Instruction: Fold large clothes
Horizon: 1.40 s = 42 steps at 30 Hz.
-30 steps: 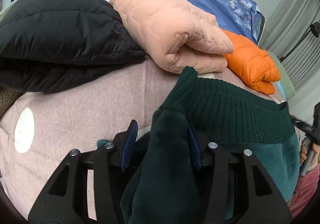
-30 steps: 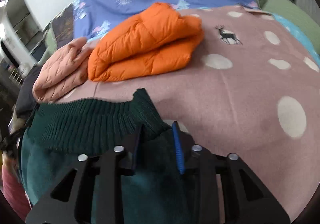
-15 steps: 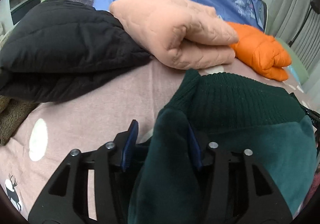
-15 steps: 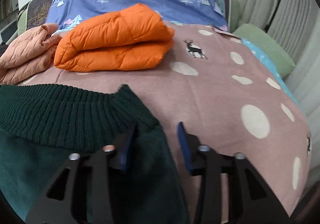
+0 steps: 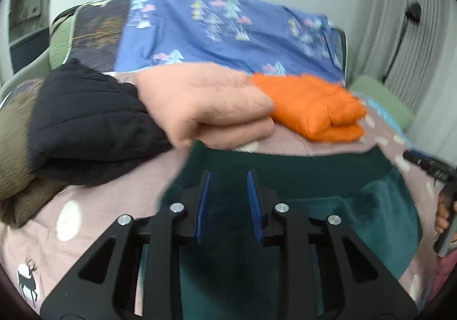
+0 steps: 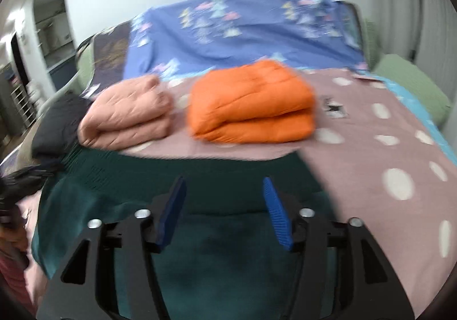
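A dark green fleece garment [image 5: 357, 223] with a ribbed hem lies flat on the pink dotted bed cover [image 5: 94, 203]. It also shows in the right wrist view [image 6: 222, 257]. My left gripper [image 5: 228, 191] is open and empty, raised above the garment's left part. My right gripper [image 6: 224, 200] is wide open and empty above its right part. Both views are blurred by motion. The right gripper's tip shows at the right edge of the left wrist view [image 5: 428, 165].
Folded clothes lie in a row at the back: a black jacket [image 5: 94, 120], a peach quilted one [image 5: 205, 108], an orange puffer [image 5: 314, 106] [image 6: 251, 108]. A brown garment [image 5: 14, 154] lies far left. A blue tree-print sheet [image 6: 242, 31] and green pillow [image 6: 411, 83] lie behind.
Both grippers let go of the green garment, opened, and rose back from it. The garment now lies flat on the bed.
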Available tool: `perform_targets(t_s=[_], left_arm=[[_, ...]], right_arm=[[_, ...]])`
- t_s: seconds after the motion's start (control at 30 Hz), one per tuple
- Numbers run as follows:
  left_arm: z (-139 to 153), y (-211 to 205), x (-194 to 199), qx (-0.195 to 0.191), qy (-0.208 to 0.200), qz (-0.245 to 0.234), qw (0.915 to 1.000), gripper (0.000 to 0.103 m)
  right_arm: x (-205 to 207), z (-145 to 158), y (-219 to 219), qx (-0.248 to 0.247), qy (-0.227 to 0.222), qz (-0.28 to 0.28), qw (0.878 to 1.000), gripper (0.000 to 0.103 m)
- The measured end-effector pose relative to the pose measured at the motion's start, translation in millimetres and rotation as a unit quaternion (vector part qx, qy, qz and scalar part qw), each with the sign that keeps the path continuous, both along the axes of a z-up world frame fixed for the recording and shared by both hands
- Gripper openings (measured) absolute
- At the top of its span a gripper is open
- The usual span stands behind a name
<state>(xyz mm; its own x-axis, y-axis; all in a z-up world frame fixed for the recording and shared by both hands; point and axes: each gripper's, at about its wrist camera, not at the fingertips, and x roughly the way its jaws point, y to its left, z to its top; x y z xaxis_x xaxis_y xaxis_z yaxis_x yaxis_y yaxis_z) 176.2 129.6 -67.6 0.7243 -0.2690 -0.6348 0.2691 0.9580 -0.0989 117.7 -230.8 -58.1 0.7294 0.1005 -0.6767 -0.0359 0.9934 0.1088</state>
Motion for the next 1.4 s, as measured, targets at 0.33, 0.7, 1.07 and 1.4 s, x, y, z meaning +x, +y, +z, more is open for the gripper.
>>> perform_targets(t_s=[0.33, 0.7, 1.07, 1.4], left_arm=[[-64.0, 9.2, 26.9, -0.017, 0.038, 0.020, 0.9989, 0.051], [-5.4, -46.5, 17.5, 0.011, 0.004, -0.022, 0.9997, 0.052], [-70.8, -81.1, 63.2, 0.080, 0.078, -0.013, 0.9936, 0.062], [-36.7, -58.8, 35.3, 0.034, 0.066, -0.022, 0.9970, 0.060]], right_arm=[[33.7, -76.0, 11.3, -0.047, 0.079, -0.011, 0.996, 0.077], [48.5, -7.7, 34.1, 0.032, 0.055, -0.026, 0.998, 0.076], [86.8, -83.4, 67.6, -0.030, 0.129, -0.024, 0.991, 0.083], [11.1, -18.7, 75.5, 0.017, 0.028, 0.010, 0.999, 0.051]])
